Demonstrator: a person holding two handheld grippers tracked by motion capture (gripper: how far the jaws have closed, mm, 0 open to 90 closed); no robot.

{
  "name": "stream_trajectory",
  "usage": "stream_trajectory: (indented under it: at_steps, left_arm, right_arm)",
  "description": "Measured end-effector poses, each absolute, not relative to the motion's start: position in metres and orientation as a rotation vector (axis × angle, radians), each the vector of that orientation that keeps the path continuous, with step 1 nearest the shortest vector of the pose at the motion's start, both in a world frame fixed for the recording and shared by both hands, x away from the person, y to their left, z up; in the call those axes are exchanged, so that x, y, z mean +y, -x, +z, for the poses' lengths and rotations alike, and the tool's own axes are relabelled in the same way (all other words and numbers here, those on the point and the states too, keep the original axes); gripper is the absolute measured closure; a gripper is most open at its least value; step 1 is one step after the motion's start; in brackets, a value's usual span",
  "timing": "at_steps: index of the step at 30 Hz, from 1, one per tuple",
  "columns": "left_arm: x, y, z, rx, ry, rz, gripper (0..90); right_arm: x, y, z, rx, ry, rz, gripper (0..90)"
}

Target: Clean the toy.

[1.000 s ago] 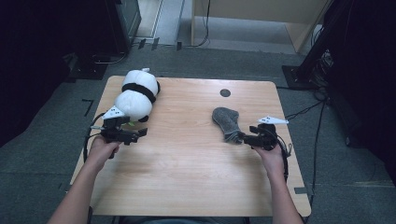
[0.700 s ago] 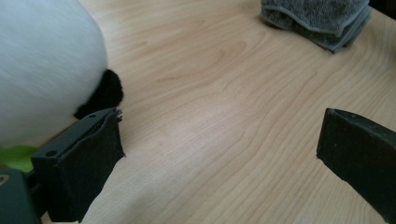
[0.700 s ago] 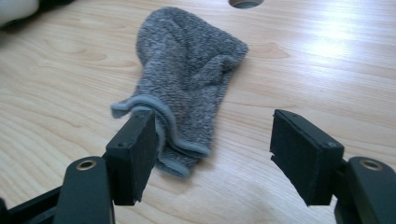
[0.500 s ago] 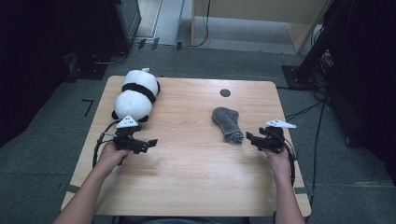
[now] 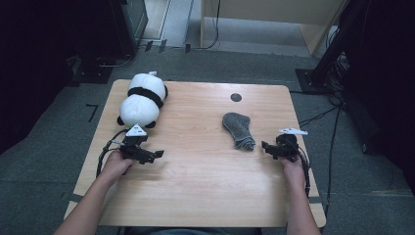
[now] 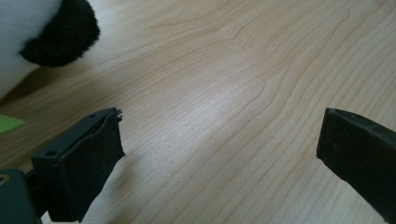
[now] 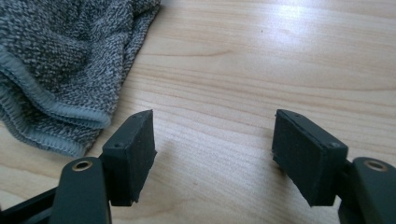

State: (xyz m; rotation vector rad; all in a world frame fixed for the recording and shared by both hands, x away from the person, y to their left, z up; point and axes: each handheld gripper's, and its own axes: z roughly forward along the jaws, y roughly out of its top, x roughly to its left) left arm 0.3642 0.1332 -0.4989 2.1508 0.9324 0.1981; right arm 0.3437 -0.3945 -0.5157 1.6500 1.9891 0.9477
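Both grippers, left gripper (image 5: 155,155) and right gripper (image 5: 265,147), are now pulled back from the toy panda (image 5: 142,100) and grey sock (image 5: 239,130), jaws open and empty, the right's just widened.

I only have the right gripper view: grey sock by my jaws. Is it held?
Observer: No. The right gripper is open over bare wood, and its jaws have just been opening; the sock lies beside them.
Operator: Left side?
Observer: The left gripper is open too, nothing between its jaws.
Operator: Anything else on the table?
Observer: A plush panda lies on the table, beyond the left gripper.
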Motion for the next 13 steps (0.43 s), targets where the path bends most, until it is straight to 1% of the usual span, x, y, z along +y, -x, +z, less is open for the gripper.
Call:
stream_trajectory:
  at_steps: [13]
  left_arm:
    - [0.1304, -0.3657, -0.5053, 0.939, -2.178, 0.154, 0.3]
  right_arm:
    - [-0.3940, -0.3433, -0.5200, 1.980, -1.585, 0.938, 28.8]
